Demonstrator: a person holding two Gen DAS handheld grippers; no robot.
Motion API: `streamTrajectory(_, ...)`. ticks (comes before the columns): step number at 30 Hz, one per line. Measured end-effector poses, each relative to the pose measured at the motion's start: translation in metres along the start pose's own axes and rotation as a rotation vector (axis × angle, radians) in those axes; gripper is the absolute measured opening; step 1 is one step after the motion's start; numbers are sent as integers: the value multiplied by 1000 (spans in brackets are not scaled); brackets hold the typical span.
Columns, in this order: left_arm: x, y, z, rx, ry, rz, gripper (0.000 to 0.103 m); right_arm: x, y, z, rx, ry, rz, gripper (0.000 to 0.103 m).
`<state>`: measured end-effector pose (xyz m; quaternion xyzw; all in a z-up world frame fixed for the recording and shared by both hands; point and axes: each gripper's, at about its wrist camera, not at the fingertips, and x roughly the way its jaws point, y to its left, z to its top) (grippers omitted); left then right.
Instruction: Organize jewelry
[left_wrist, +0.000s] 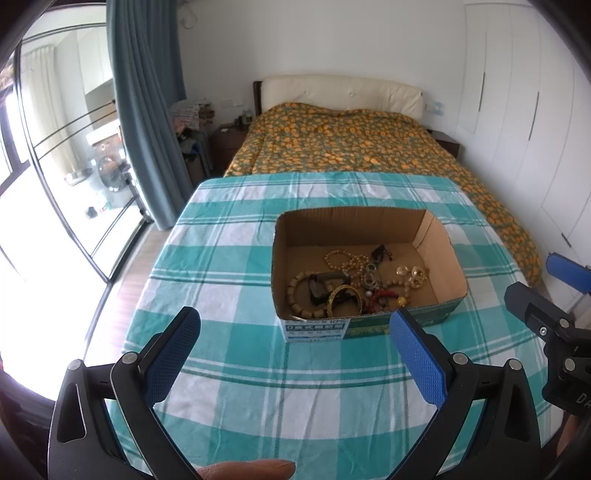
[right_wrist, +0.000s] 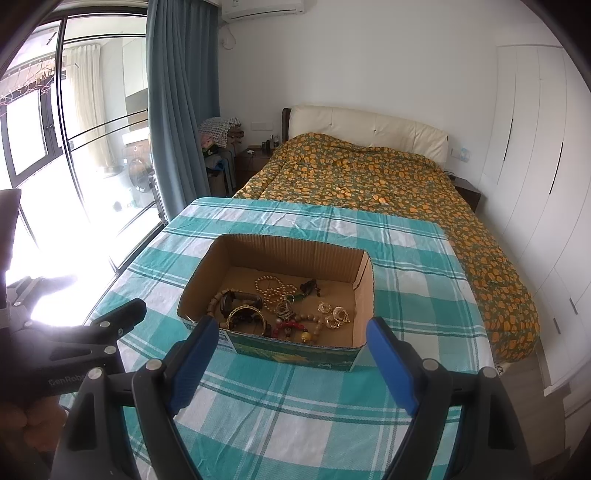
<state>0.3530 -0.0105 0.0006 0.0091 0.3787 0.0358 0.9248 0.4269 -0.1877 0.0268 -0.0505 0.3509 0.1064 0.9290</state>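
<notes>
Left tool (left_wrist: 295, 328), right tool (right_wrist: 288, 332) both wide, hovering level before jewelry box (right_wrist: 362, 295).

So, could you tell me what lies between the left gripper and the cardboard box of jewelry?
Only bare checked tablecloth lies between the open left gripper and the cardboard box, as the left wrist view shows.

Checked table (left_wrist: 229, 258) bearing cardboard box (left_wrist: 439, 243)
</notes>
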Motion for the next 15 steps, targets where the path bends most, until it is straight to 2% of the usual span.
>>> streamTrajectory(7, 2, 1, 0, 1, 4, -3, 102, -1, -1, 0, -2, -6, -11, 84)
streamTrajectory(15, 6, 5, -7, -13, 18, -41, 102, 2, -2, -9, 13, 5, -5, 84)
